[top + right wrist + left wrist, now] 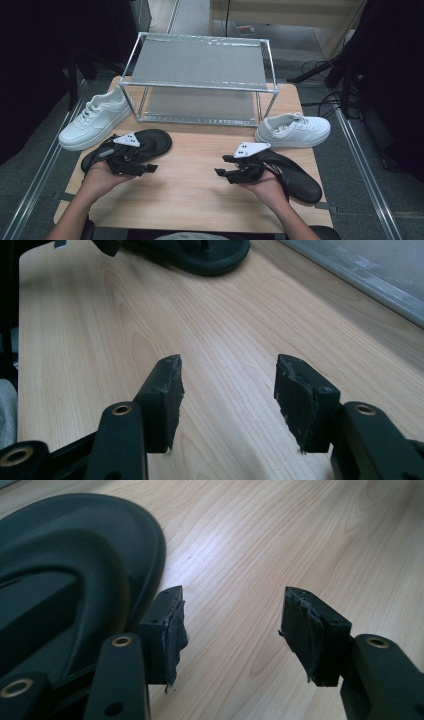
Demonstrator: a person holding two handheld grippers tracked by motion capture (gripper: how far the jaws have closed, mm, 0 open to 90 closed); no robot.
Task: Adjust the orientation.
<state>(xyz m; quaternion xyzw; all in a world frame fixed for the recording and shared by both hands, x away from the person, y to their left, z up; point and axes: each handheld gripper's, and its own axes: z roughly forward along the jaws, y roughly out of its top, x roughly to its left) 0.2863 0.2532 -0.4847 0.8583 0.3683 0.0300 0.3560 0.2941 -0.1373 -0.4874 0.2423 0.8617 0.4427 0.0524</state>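
Observation:
A black slipper (156, 140) lies at the table's left, partly under my left hand, and shows again as a dark sole edge (65, 570) beside the left jaw. My left gripper (150, 169) (232, 615) hovers just right of it, open, with bare wood between its pads. A second black slipper (300, 182) lies at the right, under my right hand. My right gripper (222, 165) (227, 385) points left over the table's middle, open and holding nothing. The far slipper (200, 255) sits at the top of the right gripper view.
A two-tier metal shoe rack (200, 62) (370, 275) stands at the back of the wooden table (195, 195). A white sneaker (95, 120) lies left of the rack and another (295, 131) to its right. Bare wood spans between the two grippers.

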